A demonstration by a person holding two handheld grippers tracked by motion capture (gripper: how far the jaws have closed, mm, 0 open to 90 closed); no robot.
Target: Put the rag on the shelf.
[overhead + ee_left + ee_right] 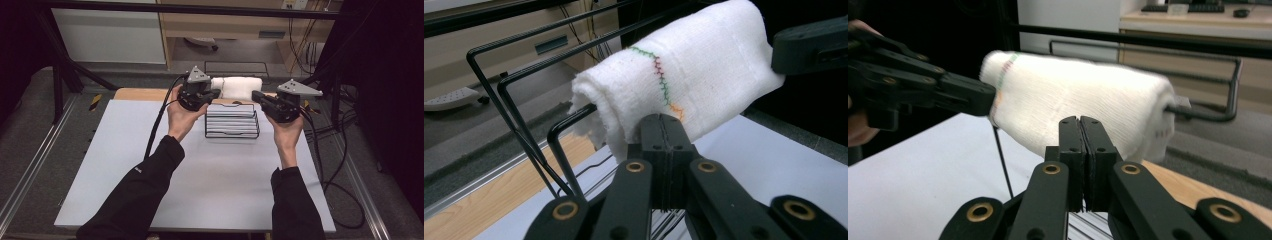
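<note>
Towel [239,87], white and rolled, sits on top rail of the wire rack [232,121], at the far end of the table [210,185], between both grippers. In the left gripper view the roll [684,75] is wrapped around a black rod of the rack [519,120], w/ a coloured zigzag stitch line (green, red, orange) across the cloth. In the right gripper view the same roll [1073,107] lies across the frame, a rod end coming out at its far side.

Table has a grey-white mat; a wooden edge is visible behind the rack. Rack is black wire, w/ several flat rungs, standing upright near the far edge of the mat.

Left gripper [212,93]: its jaws are pressed together w/ nothing between them; the tip [663,131] is just below the towel, touching or almost touching, cannot tell which. Right gripper [257,95]: jaws also pressed together, empty; the tip [1081,131] is just in front of the towel's lower side, contact not clear. Each gripper points at one end of the roll, one from each side.
</note>
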